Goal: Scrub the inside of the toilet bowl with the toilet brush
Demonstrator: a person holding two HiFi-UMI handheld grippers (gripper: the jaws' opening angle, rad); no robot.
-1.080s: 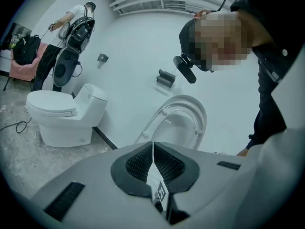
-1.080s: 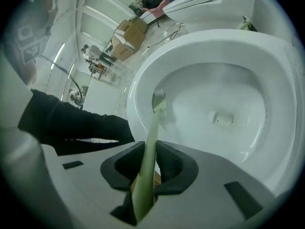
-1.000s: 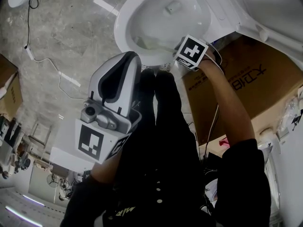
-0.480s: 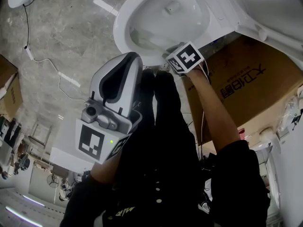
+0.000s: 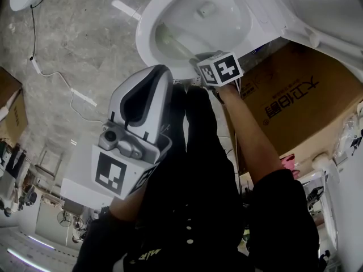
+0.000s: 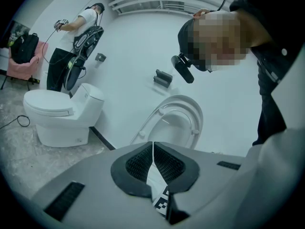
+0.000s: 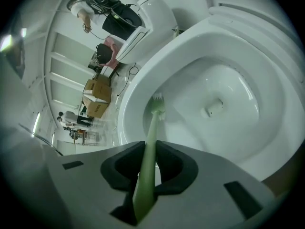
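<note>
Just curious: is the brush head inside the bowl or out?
Inside: the toilet brush head sits below the toilet bowl rim.

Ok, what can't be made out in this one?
Head view: how the right tool grips the toilet brush, hidden behind its marker cube.
Right gripper view: whether the bristles press the toilet bowl wall; too small.
Left gripper view: the bowl's inside, blocked by the shut left tool and its own body.
</note>
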